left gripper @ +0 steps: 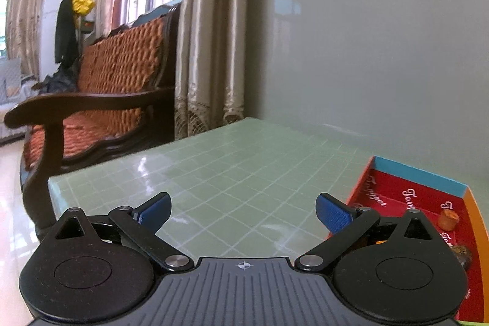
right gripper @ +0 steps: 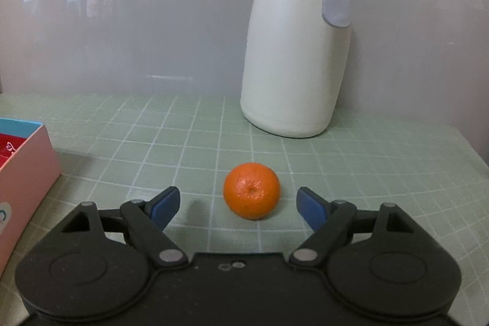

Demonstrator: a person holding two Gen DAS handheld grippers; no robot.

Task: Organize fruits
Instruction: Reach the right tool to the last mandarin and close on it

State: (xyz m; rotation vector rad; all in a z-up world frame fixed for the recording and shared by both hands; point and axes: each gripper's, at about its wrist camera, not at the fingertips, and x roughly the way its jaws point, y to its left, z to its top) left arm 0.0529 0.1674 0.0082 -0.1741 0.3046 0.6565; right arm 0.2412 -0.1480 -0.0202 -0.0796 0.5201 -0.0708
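Left wrist: box (left gripper: pixel 420 197) lining reads "Tangger".

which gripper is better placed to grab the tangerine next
Right. The right gripper is open, with the tangerine just ahead between its fingers. The left gripper faces bare table, no tangerine ahead.

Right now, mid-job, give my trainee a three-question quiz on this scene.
1. True or false: the right hand-held gripper is shut on the orange.
2. What stands behind the orange? A) jug B) bowl C) bottle
3. Fill in: the box lies to the ____ of the left hand-held gripper.

Key: 1 false, it is open, with the orange on the table just ahead; 2 A, the jug; 3 right.
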